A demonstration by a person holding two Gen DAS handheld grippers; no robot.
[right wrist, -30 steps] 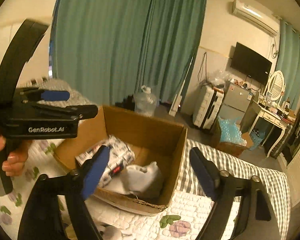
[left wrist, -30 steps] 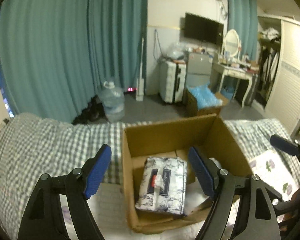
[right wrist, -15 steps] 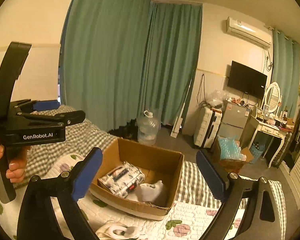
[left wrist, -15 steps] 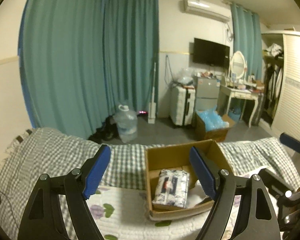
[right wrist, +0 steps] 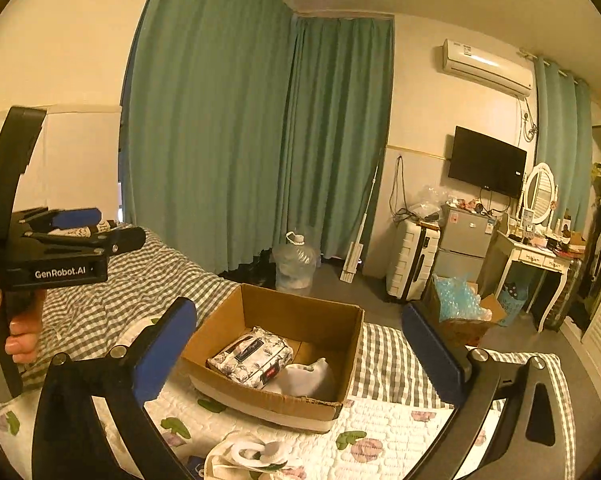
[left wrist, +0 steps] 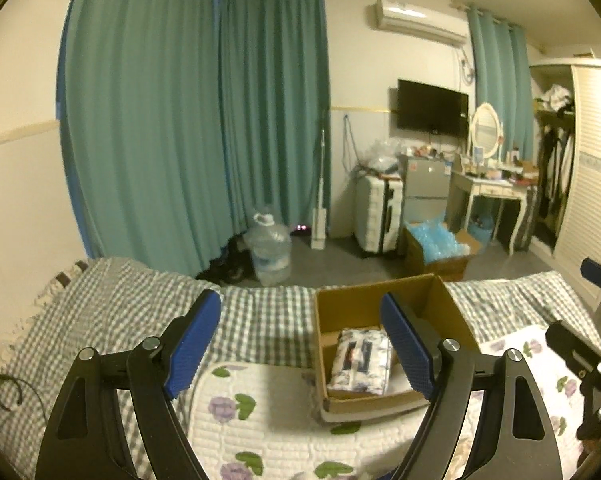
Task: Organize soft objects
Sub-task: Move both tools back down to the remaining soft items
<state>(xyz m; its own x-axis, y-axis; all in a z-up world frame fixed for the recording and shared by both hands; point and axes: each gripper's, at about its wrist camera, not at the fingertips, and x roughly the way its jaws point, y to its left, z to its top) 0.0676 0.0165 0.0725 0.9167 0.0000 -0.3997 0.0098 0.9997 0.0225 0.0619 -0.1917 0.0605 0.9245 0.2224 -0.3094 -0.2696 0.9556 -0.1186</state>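
With the brown cardboard box (right wrist: 276, 356) on the quilted bed (right wrist: 380, 436) holding the floral-wrapped soft pack (right wrist: 250, 354) at 9 o'clock beside a white cloth (right wrist: 308, 374), the left claw (left wrist: 300, 348) gapes empty and the right claw (right wrist: 296, 354) is opening, empty, likely freed for the next item.

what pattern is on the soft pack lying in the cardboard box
A white and dark floral print with a dark label, on the soft pack in the cardboard box; clearest from the right wrist.
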